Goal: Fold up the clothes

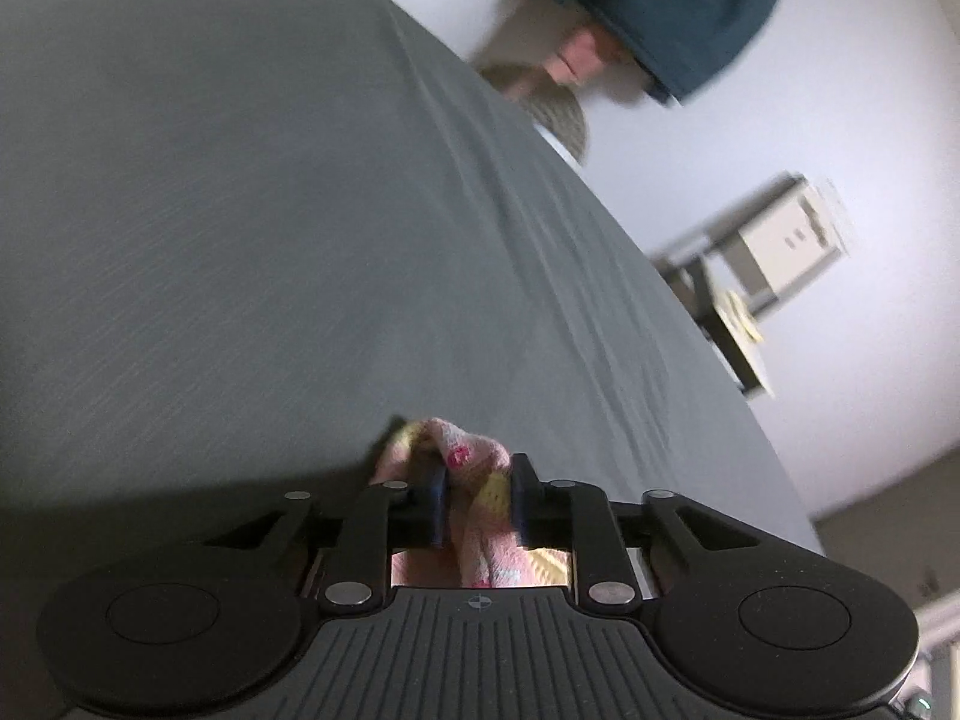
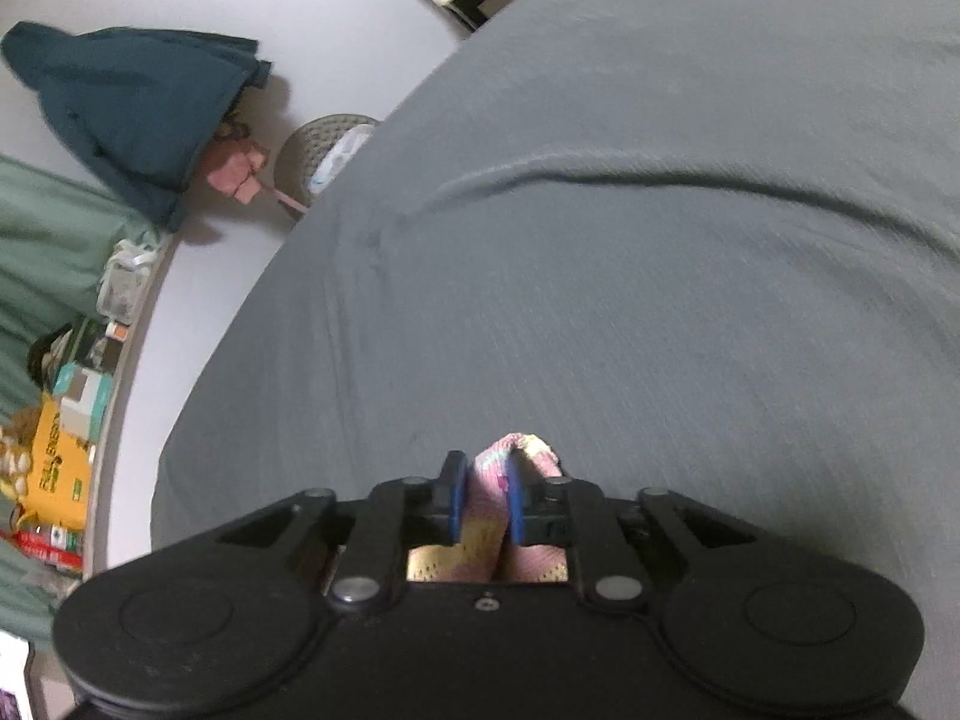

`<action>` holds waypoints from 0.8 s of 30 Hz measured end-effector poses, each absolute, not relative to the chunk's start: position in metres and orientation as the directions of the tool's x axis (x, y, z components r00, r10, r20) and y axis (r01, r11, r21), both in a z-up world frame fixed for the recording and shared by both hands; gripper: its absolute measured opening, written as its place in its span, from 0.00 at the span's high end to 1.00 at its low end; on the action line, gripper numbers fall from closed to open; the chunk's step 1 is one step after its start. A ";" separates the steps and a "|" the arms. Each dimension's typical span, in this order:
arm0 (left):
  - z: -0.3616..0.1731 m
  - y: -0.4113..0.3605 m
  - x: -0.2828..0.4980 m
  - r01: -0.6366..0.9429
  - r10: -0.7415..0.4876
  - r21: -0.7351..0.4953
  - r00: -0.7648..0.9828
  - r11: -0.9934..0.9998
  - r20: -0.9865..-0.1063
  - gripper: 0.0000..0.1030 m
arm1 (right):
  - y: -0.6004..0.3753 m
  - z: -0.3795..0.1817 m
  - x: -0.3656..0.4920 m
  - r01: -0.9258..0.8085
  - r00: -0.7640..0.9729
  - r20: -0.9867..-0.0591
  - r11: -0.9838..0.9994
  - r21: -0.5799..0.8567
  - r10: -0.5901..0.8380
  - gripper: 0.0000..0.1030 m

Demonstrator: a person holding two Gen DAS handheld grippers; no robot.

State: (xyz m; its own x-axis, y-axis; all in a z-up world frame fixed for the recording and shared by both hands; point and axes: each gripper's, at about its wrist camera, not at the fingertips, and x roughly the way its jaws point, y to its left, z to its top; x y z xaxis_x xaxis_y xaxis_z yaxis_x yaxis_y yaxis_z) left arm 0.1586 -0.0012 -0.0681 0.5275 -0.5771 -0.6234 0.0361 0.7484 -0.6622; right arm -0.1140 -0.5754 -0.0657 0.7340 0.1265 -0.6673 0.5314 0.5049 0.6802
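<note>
Seen from the left wrist: left gripper [image 1: 478,501] closed on a bunched fold of pink-and-yellow patterned cloth [image 1: 474,450], blue-padded fingers [image 1: 437,495] narrow, pinching the fabric between them. Cloth bulging past the fingertips and trailing back under the gripper body, visible again through the gap behind the fingers. Held just above the grey bed sheet [image 1: 240,210], at the sheet's near side; whether touching the sheet, cannot tell. Sheet rippled with shallow creases running toward its far edge. Beyond the sheet's far edge: a woven basket [image 1: 558,117], a dark teal garment [image 1: 672,12] hanging against the white wall, a white box-like unit [image 1: 786,240] further along the wall, blurred.

Seen from the right wrist: right gripper [image 2: 486,501] likewise clamped on the same patterned cloth [image 2: 516,456], fingers [image 2: 456,498] narrow with the fabric squeezed between the blue pads, a small hump of it rising above the tips. Grey bed sheet [image 2: 600,270] filling the view ahead, one long raised crease across it. Off the sheet's left edge: the woven basket [image 2: 324,147], the teal garment [image 2: 132,102], and a shelf crowded with boxes and packets [image 2: 66,438].
</note>
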 end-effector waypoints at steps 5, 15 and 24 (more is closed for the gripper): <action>-0.042 0.021 0.156 0.117 -0.583 -0.629 0.535 0.768 -0.612 0.14 | -0.570 -0.045 -0.117 0.455 0.734 -0.668 0.646 0.614 0.118 0.59; -0.025 -0.002 0.181 0.261 -0.499 -0.426 0.478 0.866 -0.723 0.12 | -0.559 -0.041 -0.103 0.381 0.669 -0.731 0.781 0.494 0.136 0.41; -0.022 -0.038 0.174 0.463 -0.450 -0.216 0.486 0.859 -0.749 0.19 | -0.555 -0.046 -0.101 0.254 0.697 -0.688 0.828 0.499 0.201 0.47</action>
State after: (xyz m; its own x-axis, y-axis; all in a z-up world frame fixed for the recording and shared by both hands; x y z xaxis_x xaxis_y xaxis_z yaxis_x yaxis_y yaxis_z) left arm 0.1735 -0.0379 -0.0219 0.4864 -0.4502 -0.7489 0.4634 0.8595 -0.2157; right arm -0.1012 -0.5551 -0.0459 0.6970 0.2007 -0.6884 0.2544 0.8284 0.4990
